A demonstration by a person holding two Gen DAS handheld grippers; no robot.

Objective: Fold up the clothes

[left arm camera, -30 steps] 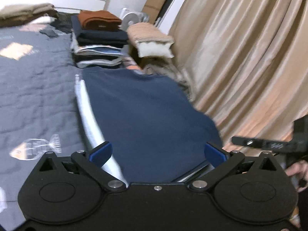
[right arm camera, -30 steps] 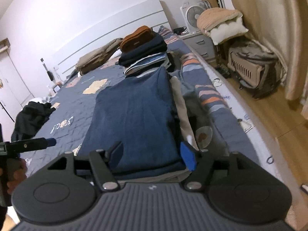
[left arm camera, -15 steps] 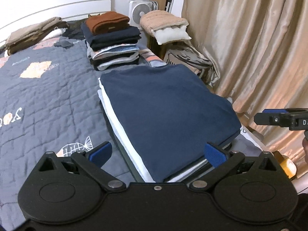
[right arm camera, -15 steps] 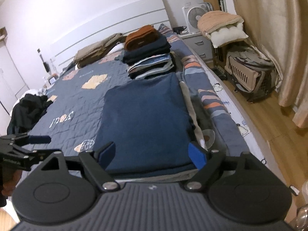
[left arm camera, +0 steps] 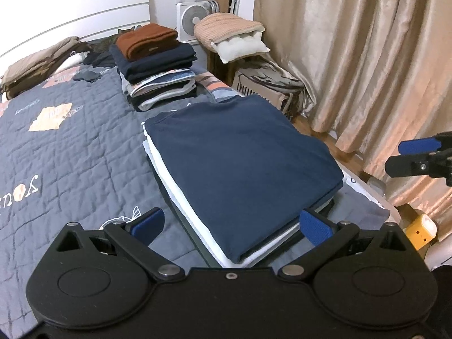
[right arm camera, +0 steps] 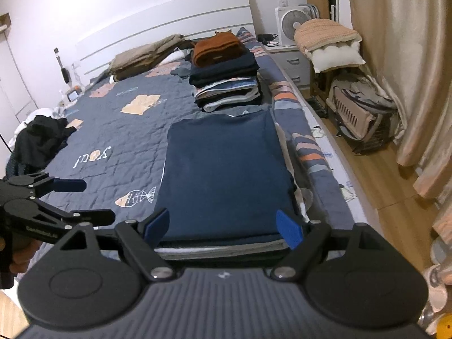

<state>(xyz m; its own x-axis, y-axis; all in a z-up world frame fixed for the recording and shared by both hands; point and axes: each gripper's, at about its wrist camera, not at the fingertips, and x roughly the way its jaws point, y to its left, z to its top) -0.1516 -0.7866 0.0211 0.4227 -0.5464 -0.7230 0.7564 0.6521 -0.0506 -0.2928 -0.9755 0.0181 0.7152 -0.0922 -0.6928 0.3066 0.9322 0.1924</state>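
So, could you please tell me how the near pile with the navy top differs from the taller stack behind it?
The near pile is low and wide, topped by a navy garment; the far stack is taller and narrower, topped by a rust-brown one. The near pile shows white layers beneath; the far stack shows dark and pale layers. Both sit folded on the quilted bed.

A white box fan (right arm camera: 292, 25) stands on a nightstand (right arm camera: 293, 63) beside beige curtains (left arm camera: 367, 56). A pet carrier (right arm camera: 358, 113) sits on the wooden floor (right arm camera: 381, 197).
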